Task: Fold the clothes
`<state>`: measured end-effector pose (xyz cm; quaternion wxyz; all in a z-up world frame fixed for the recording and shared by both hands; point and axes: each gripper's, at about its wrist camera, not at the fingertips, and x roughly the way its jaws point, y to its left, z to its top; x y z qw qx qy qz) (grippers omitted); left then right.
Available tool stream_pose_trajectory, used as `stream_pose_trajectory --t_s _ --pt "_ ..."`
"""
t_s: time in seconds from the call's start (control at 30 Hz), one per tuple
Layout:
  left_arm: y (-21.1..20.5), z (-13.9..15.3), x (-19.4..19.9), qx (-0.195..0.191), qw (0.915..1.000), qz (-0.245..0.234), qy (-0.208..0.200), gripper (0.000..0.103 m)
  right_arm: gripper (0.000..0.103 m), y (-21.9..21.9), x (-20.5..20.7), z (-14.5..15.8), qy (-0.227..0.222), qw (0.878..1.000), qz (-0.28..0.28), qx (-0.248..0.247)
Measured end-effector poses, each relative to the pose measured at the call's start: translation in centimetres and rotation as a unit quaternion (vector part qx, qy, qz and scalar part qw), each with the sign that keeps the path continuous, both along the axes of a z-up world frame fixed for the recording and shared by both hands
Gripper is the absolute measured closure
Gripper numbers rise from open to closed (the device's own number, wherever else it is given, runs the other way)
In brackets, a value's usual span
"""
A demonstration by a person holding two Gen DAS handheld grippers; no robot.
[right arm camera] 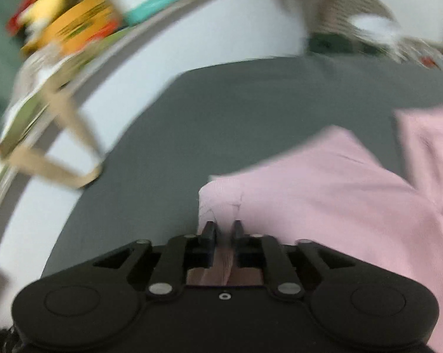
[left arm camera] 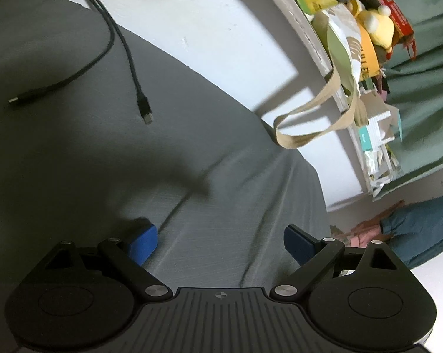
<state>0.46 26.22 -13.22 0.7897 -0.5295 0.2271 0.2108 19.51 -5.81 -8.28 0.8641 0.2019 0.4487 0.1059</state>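
A pink garment [right arm camera: 333,182] lies spread on the grey bedsheet [right arm camera: 236,111] in the right wrist view, which is motion-blurred. My right gripper [right arm camera: 223,228] is shut on a bunched edge of that garment, and cloth runs back between its fingers. In the left wrist view my left gripper [left arm camera: 220,242] stands wide open over bare grey sheet [left arm camera: 221,194], its blue pads [left arm camera: 143,242] apart with nothing between them. The pink garment is not visible in that view.
Two black cables with plugs [left arm camera: 143,108] lie on the sheet at the left. A beige tote strap [left arm camera: 306,123] hangs off a cluttered shelf [left arm camera: 356,29] beside the bed, with a white wall [left arm camera: 221,35] behind. A person's blue sleeve [left arm camera: 421,229] shows at the right.
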Motion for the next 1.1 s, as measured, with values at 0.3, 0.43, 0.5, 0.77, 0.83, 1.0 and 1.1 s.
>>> stream_pose_trajectory --t_s 0.3,0.43,0.5,0.77,0.83,1.0,1.1 --pt "-1.3 0.7 1.0 0.03 0.9987 -0.04 0.012 0.01 0.066 -2.4 -4.3 1.4 -0.059 0.998 -0.021 -0.013" --pt "-2.7 1.4 2.0 0.066 0.9937 -0.088 0.019 0.01 0.066 0.2 -3.6 2.5 -0.072 0.997 0.025 0.006" --pt "-3.2 1.7 2.4 0.082 0.9911 -0.102 0.025 0.01 0.067 1.4 -3.1 2.1 -0.058 0.997 0.039 -0.011" --pt "-3.1 1.8 2.2 0.076 0.991 -0.106 0.028 0.01 0.102 -2.8 -4.7 -0.4 -0.02 0.999 -0.021 -0.038" --pt "-3.2 1.8 2.1 0.076 0.9913 -0.103 0.028 0.01 0.102 -4.4 -5.6 -0.6 -0.012 0.999 -0.042 -0.028" --pt "-4.0 1.9 2.4 0.085 0.9883 -0.122 0.033 0.01 0.092 -5.8 -6.7 0.0 -0.009 0.998 -0.067 -0.001" --pt "-4.7 2.2 2.8 0.102 0.9838 -0.142 0.04 0.01 0.077 -4.5 -6.3 1.2 -0.028 0.999 -0.04 0.013"
